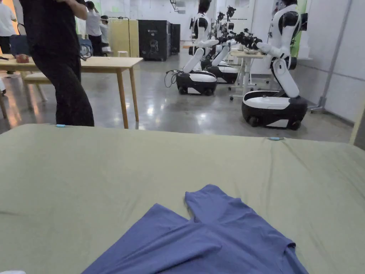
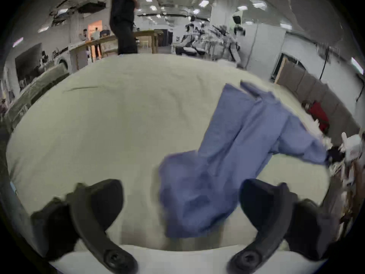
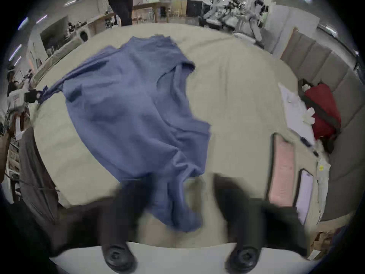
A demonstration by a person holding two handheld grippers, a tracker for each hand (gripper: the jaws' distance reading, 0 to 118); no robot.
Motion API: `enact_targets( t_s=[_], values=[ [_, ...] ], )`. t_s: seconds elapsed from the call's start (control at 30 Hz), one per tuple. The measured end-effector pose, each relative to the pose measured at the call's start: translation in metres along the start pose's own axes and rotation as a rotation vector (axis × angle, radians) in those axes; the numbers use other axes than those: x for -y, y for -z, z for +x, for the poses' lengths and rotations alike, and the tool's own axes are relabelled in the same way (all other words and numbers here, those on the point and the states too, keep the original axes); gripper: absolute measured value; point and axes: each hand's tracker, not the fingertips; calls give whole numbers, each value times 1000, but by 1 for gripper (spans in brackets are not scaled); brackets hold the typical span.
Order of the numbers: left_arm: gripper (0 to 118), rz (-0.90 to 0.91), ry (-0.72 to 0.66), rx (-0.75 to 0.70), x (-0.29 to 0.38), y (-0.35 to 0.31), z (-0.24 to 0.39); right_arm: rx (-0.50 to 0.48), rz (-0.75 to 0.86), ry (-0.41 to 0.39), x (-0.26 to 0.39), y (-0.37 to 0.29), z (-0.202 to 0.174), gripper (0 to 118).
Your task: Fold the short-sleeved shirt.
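The blue short-sleeved shirt (image 1: 214,242) lies rumpled and unfolded on the green-covered table (image 1: 89,178), at its near edge in the head view, one sleeve pointing away.

In the left gripper view, the left gripper (image 2: 180,185) has its jaws spread wide. A blurred lower part of the shirt lies between them, and neither jaw presses on it. At the far right of that view, one corner of the shirt is drawn to a point that reaches the right gripper (image 2: 335,155).

In the right gripper view, that gripper's jaws also stand apart. A fold of shirt hangs between them and overlaps the left-hand jaw, though blur hides whether they touch. A red bag (image 3: 324,112) and a pink board (image 3: 281,169) lie to the right.

Across the table, the head view shows a person in dark clothes (image 1: 60,53) and white wheeled robots (image 1: 278,71).
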Motion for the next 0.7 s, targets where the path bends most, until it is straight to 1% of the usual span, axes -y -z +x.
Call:
enact_targets(
  t_s=[0.03, 0.07, 0.1, 0.13, 0.2, 0.23, 0.27, 0.3, 0.33, 0.37, 0.4, 0.47, 0.5, 0.53, 0.6, 0.63, 0.67, 0.7],
  values=[
    [113, -54, -69, 14, -2, -14, -1, -5, 33, 27, 3, -16, 1, 118],
    [113, -26, -89, 36, -9, -26, -1, -26, 91, 53, 7, -34, 3, 118],
    [113, 30, -96, 30, -15, -48, 0, -72, 187, 91, 12, -61, 5, 118],
    [114, 94, -90, 24, -1, -70, 23, -93, 246, 131, 17, -84, 5, 117],
    [114, 172, -94, 35, 3, -112, 36, -141, 390, 203, 37, -121, 3, 116],
    [111, 204, -103, 40, 8, -133, 43, -169, 459, 234, 46, -138, 0, 112],
    [102, 241, -109, 42, 13, -117, -1, -195, 513, 261, 55, -153, -3, 101],
    [64, 297, -107, 40, 18, -129, -3, -219, 556, 274, 63, -167, -10, 63],
    [18, 309, -114, 33, 22, -136, -4, -199, 601, 295, 70, -178, -18, 23],
    [0, 282, -129, -11, 28, -139, -5, -153, 627, 299, 74, -184, -24, 1],
    [0, 293, -146, -33, 22, -168, 33, -120, 658, 295, 78, -189, -28, 1],
    [0, 265, -146, 27, 22, -172, 43, -136, 649, 278, 80, -197, -37, 1],
    [0, 255, -140, 17, 21, -170, 50, -136, 650, 271, 79, -199, -39, 1],
    [0, 239, -129, -14, 17, -153, 19, -134, 652, 267, 77, -201, -41, 1],
    [0, 208, -126, -16, 5, -133, 13, -149, 649, 264, 68, -201, -46, 1],
    [6, 204, -127, -1, -2, -122, 10, -164, 648, 266, 65, -199, -47, 1],
    [25, 190, -124, 9, 8, -100, -16, -167, 649, 265, 63, -197, -49, 1],
    [80, 141, -113, 9, 1, -80, -26, -168, 649, 262, 60, -195, -52, 1]
  ],
)
